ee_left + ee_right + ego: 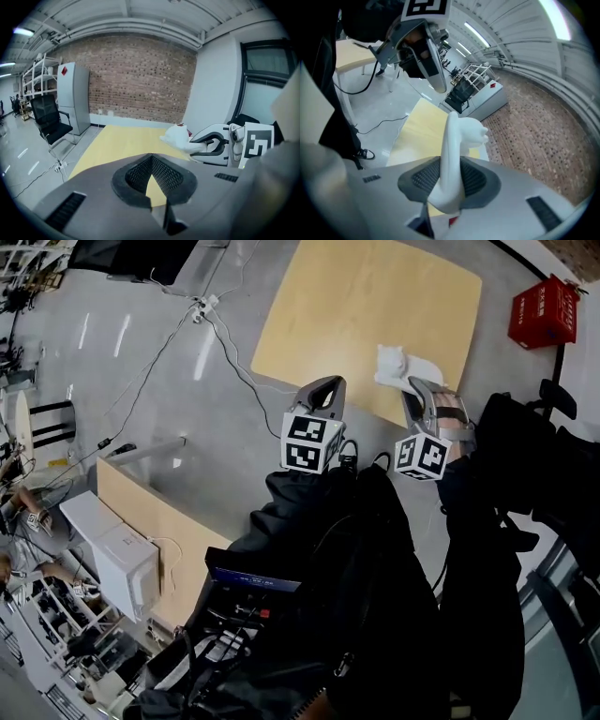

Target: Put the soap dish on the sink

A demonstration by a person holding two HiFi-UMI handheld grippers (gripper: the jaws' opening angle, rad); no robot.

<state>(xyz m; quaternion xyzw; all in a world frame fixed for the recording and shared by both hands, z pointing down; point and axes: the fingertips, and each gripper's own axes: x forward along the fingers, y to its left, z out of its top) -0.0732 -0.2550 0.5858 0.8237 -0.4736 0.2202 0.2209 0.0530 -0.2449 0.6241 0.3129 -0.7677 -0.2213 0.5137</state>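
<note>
Well, my right claw [451,164] is clenched on the soap dish [457,133], gripping the white piece edge-on, so that its thin rim runs up between the ribbed pads and its lumpy far end stands out past the tips (from here it looks a bit like a small animal). My left claw [151,158] is closed on nothing, its tips meeting in a point, with only a sliver of the table [117,145] showing through the gap behind them. The two claws hang side by side and apart, both tilted down toward the pale wood top. In the head view the dish hangs over the tabletop close to its near edge, and the board spreads bare ahead of the tips out to its rounded far corners. Left of my left claw lies open grey floor [220,432] with a cable [230,351] trailing across it. Farther off that way a black office chair [49,123] and a grey cabinet [72,101] stand by the brick wall [140,79]. Right of my right claw, past the table's side edge, sits a red box [544,310], well apart.
</note>
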